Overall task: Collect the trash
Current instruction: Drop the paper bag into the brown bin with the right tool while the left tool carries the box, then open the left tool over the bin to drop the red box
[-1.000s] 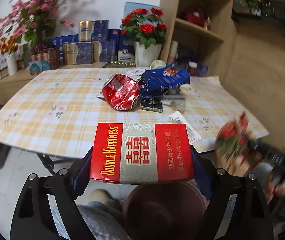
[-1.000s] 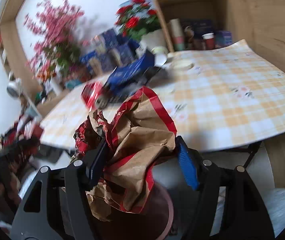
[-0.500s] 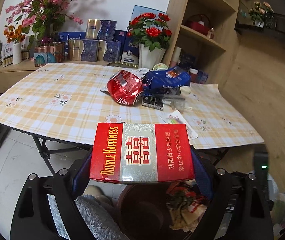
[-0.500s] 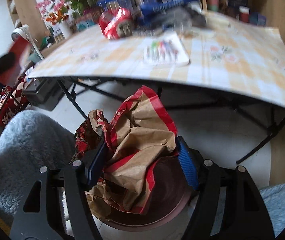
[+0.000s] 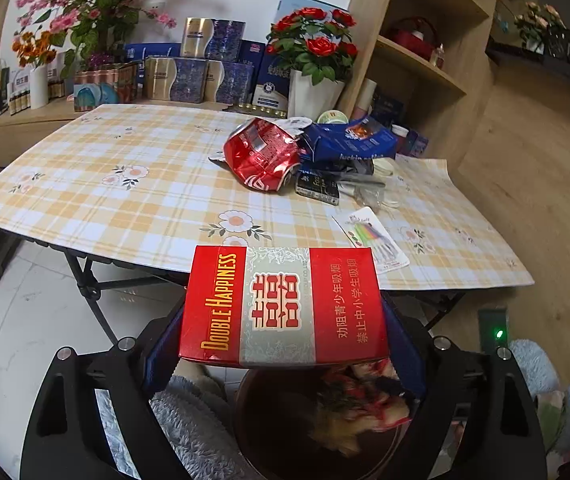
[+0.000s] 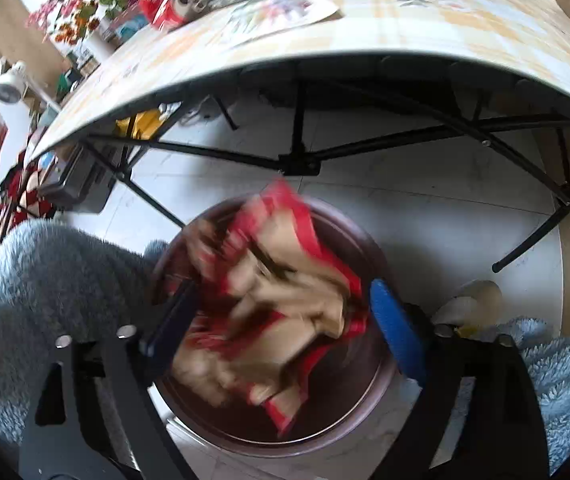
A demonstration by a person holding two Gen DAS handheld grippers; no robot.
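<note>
Crumpled paper wrapper (image 6: 285, 312), round brown bin (image 6: 369, 400)

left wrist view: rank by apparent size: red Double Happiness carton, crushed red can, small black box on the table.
1. Double Happiness carton, by far the largest, though it sits right at the lens in the left gripper, so nearness inflates it.
2. Crushed red can.
3. Small black box, smallest; it lies beside the can, so that pair compares fairly.

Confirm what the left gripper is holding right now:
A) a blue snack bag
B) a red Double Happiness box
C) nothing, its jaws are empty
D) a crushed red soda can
B: in the left wrist view the left gripper has the red Double Happiness box clamped between its blue pads, above the brown bin.
</note>
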